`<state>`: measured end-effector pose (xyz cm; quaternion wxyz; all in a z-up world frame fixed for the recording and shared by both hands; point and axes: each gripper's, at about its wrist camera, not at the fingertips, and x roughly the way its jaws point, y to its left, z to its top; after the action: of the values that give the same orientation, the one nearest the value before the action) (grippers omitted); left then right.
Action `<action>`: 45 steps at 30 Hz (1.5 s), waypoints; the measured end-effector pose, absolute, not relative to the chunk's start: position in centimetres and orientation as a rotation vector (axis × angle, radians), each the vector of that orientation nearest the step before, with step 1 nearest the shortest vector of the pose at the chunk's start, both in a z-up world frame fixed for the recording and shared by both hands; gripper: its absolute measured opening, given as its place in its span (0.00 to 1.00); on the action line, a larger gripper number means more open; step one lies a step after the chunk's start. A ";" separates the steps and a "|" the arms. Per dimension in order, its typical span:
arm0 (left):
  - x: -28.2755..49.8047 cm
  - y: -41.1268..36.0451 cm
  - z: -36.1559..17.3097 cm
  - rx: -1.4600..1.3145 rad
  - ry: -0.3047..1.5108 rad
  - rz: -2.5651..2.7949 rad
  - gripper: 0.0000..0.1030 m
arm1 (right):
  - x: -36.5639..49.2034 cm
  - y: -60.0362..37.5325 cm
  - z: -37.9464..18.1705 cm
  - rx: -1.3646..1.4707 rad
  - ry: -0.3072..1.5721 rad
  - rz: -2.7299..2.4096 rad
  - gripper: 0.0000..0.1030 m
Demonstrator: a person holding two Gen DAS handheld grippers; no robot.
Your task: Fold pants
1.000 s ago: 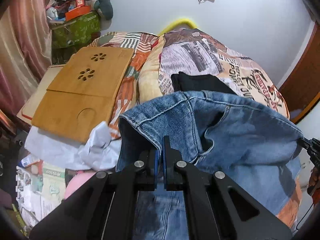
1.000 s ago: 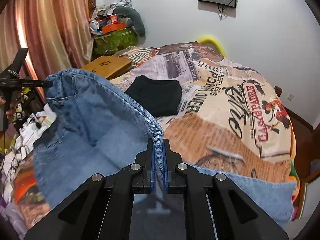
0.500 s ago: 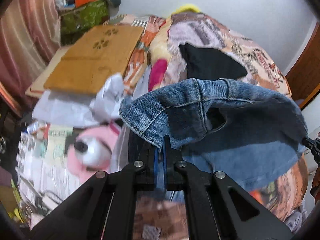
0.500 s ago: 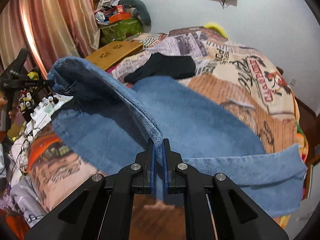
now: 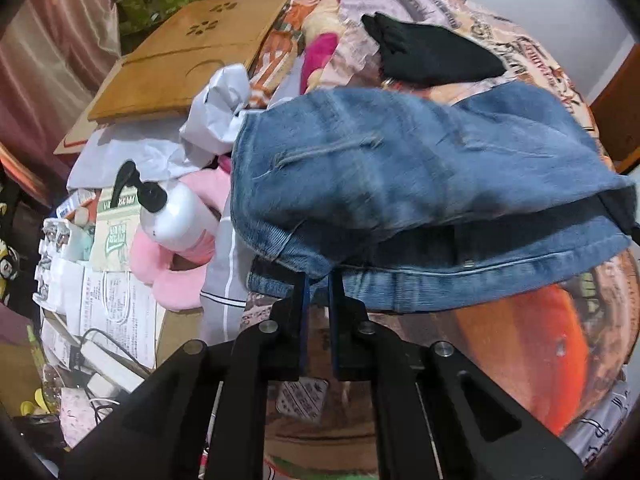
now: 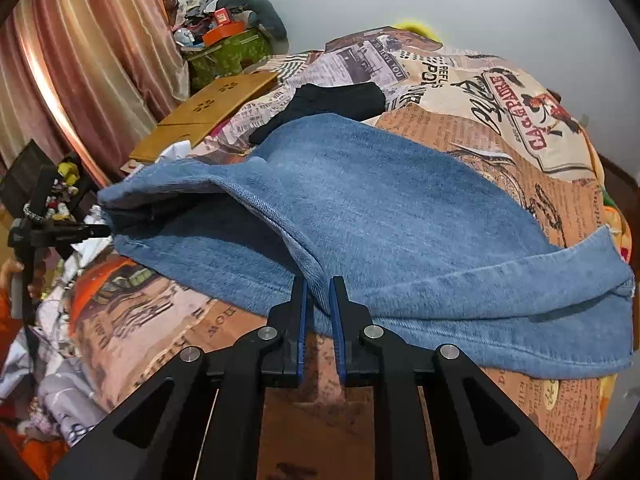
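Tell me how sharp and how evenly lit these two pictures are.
Left wrist view: the jeans are smeared by motion blur, and the bottle is crisper. Right wrist view: the jeans and bedspread print are sharp, with a bright streak on the curtain. Both views bend straight edges and darken at the corners.

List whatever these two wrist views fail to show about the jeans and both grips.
- Left gripper: denim of the jeans sits between the fingers, but contact is unclear, left view.
- Right gripper: same doubt, right view.
- Lower layer of jeans: covered by the folded-over top.
- Black garment: partly hidden behind the jeans.
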<state>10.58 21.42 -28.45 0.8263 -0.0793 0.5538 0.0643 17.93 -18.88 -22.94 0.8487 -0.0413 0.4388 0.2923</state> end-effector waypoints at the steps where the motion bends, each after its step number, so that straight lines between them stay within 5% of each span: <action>1: 10.5 21.3 -28.0 -0.169 1.170 0.131 0.10 | 17.9 -19.4 -22.7 -0.076 0.926 0.612 0.11; 3: 10.6 20.9 -26.3 -0.159 1.136 0.114 0.19 | 17.7 -20.6 -22.3 -0.069 0.923 0.588 0.11; 5: 10.9 20.4 -24.4 -0.137 1.089 0.111 0.42 | 17.6 -21.7 -21.9 -0.060 0.910 0.559 0.14; 9: 12.4 19.1 -21.4 -0.122 1.017 0.096 0.53 | 18.0 -24.8 -20.7 -0.036 0.880 0.468 0.15; 11: 13.9 18.5 -20.4 -0.124 1.005 0.092 0.57 | 18.4 -26.7 -20.1 -0.028 0.866 0.416 0.22; 13: 15.7 17.7 -19.7 -0.139 0.994 0.081 0.61 | 18.9 -28.6 -19.4 -0.017 0.842 0.356 0.46; 14: 16.9 17.3 -19.2 -0.149 0.987 0.077 0.64 | 19.1 -29.5 -19.1 -0.010 0.827 0.324 0.49; 30: 29.7 10.0 -23.1 -0.120 1.071 -0.020 0.66 | 30.5 -43.1 -23.2 0.145 0.879 -0.035 0.52; 45: 31.6 8.3 -27.9 -0.087 1.188 -0.030 0.69 | 40.4 -45.9 -32.0 0.238 1.059 -0.134 0.47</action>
<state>31.63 8.27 -27.90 0.8276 -0.0410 0.5596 -0.0141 40.41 -45.90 -32.04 0.8541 0.1132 0.5036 -0.0636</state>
